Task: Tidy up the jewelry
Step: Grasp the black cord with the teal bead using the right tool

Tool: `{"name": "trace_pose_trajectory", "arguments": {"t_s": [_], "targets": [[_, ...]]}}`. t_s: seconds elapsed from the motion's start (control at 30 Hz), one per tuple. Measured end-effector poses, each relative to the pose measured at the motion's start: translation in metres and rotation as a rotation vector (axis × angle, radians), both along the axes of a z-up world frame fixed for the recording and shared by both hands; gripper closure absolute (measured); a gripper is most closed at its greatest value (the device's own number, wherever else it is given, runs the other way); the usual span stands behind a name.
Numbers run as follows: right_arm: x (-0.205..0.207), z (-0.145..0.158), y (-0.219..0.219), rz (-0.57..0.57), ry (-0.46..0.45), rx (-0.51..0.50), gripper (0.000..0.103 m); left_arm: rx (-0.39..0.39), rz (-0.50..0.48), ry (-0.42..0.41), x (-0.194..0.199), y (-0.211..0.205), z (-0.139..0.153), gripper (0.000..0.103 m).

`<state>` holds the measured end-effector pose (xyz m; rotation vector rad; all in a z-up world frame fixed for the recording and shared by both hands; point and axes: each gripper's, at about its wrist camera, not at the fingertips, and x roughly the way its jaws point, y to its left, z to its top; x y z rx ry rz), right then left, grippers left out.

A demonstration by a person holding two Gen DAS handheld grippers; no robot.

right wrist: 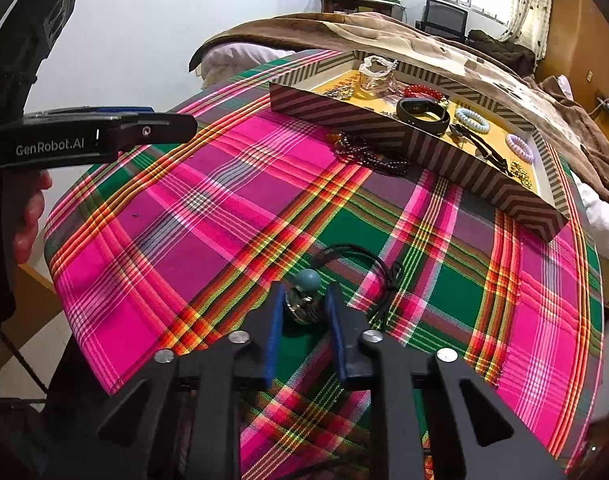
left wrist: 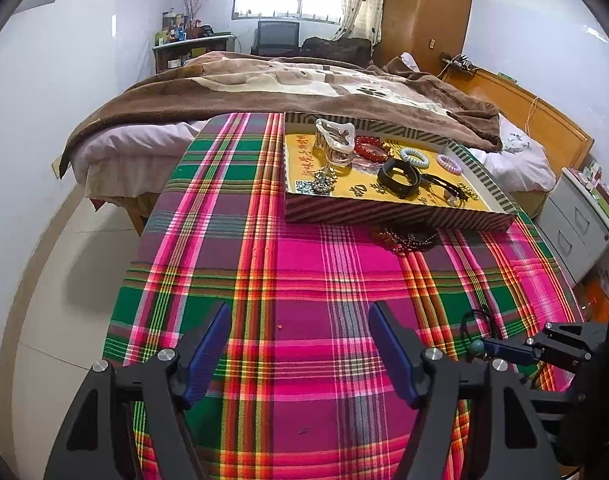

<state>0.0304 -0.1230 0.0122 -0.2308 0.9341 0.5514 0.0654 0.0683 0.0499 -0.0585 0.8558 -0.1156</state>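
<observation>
My right gripper [right wrist: 305,294] points down at the plaid cloth [right wrist: 208,216], its blue pads shut on a pendant necklace [right wrist: 307,280] with a teal bead, a metal piece and a black cord [right wrist: 384,272] trailing right. In the left wrist view the right gripper [left wrist: 492,350] shows at the lower right, the bead at its tip. My left gripper [left wrist: 300,312] stands open above the cloth with nothing between its fingers. A striped tray [left wrist: 384,210] with a yellow floor holds a black band [left wrist: 398,176], a red bead bracelet [left wrist: 370,146], coil hair ties and a clear box [left wrist: 334,140]. A dark bead bracelet [left wrist: 408,238] lies on the cloth before the tray.
The table stands against a bed with a brown blanket [left wrist: 264,88]. A grey drawer cabinet [left wrist: 576,232] is at the right, tiled floor [left wrist: 56,272] at the left below the table's edge. A person's hand [right wrist: 30,208] grips the left gripper's handle.
</observation>
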Motion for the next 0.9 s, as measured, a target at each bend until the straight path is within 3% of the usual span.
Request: {"name": "trace_pose_trajectory", "arguments": {"t_s": [0.27,0.57,0.9], "targets": [[-0.001,0.006,-0.010,-0.021,-0.026,0.041,0.089,0.007,-0.019,0.015,0.010,-0.013,-0.005,0.032],[0.003,0.025,-0.038,-0.085,-0.083,0.118,0.089,-0.032,-0.060,0.015,0.032,-0.034,-0.013,0.032],[0.007,0.036,-0.061,-0.154,-0.126,0.135,0.089,-0.069,-0.121,0.035,0.068,-0.066,-0.025,0.032]]}}
